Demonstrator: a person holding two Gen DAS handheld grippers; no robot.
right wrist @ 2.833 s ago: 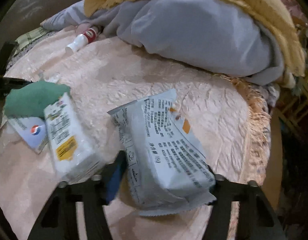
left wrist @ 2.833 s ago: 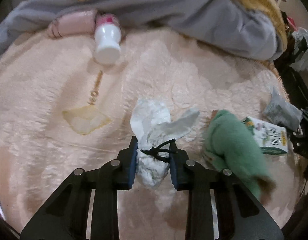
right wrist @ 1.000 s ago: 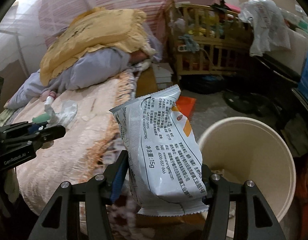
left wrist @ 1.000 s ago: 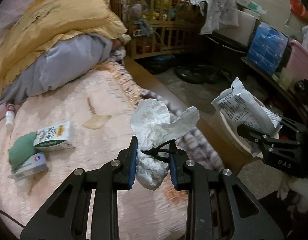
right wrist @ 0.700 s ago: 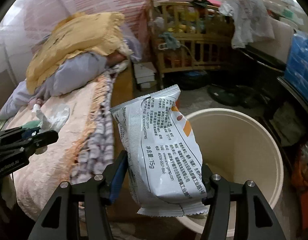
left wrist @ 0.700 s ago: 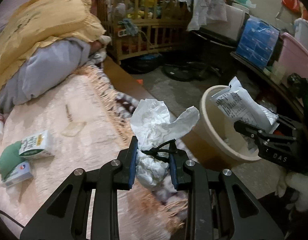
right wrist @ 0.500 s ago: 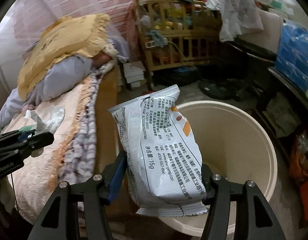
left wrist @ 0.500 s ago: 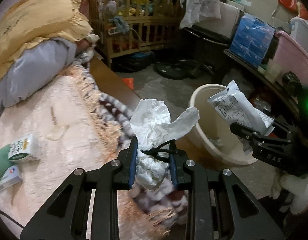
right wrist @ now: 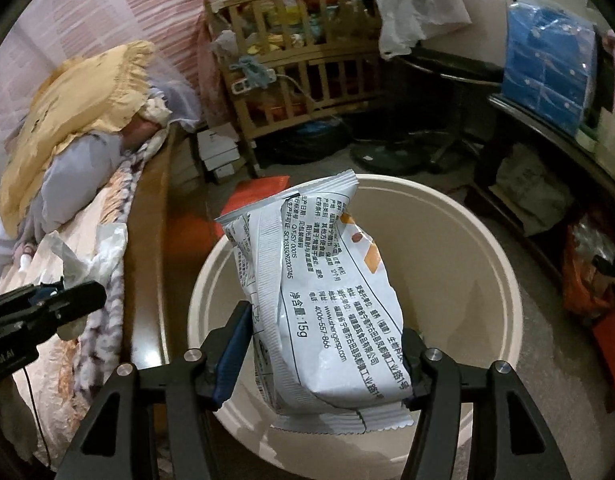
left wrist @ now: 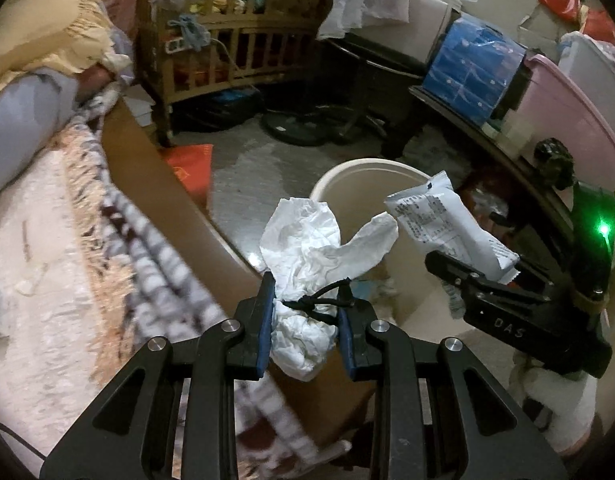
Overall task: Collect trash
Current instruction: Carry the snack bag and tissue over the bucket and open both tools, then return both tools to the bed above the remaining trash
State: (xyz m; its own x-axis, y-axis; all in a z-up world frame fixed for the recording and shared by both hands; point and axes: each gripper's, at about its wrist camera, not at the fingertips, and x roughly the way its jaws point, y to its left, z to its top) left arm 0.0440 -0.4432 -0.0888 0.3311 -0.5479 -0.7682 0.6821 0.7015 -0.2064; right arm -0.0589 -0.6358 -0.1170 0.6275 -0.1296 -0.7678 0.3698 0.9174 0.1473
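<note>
Wooden slatted crib [right wrist: 303,80] stuffed with clutter at the back, yellow frilled pillow [right wrist: 71,120] on the bed, blue plastic-wrapped pack [left wrist: 473,76] right.

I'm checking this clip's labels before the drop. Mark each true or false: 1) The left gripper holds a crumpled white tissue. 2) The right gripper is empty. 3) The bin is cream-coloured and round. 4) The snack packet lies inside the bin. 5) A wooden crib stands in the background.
1) True: the left gripper is shut on the crumpled white tissue.
2) False: the right gripper holds a white snack packet.
3) True: the bin is cream and round.
4) False: the snack packet is held in the gripper above the bin's opening.
5) True: a wooden crib stands behind.
</note>
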